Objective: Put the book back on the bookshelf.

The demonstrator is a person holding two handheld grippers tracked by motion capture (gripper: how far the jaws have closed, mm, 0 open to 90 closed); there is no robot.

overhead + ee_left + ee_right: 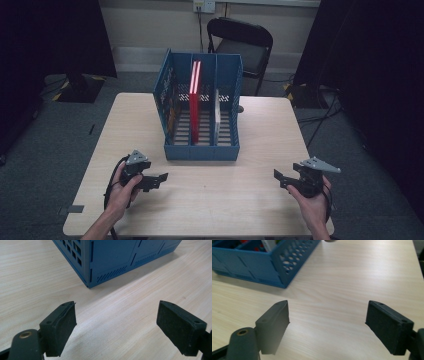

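The blue rack [202,112] stands upright at the middle of the worktop [250,190], with a red book [194,102] upright in its middle slot and a white book [217,112] in the slot to the right of it. Both books look stiff, light and smooth-covered, so they may slip; the best hold is probably on the top of the spine, which stands free above the rack floor. The rack itself looks like rigid perforated plastic, light enough to slide if nudged. The left tongs [161,178] hang near the rack's front left corner, spread wide and empty, well short of touching it. The right tongs [278,177] sit off the rack's front right corner, also spread wide with nothing between them.
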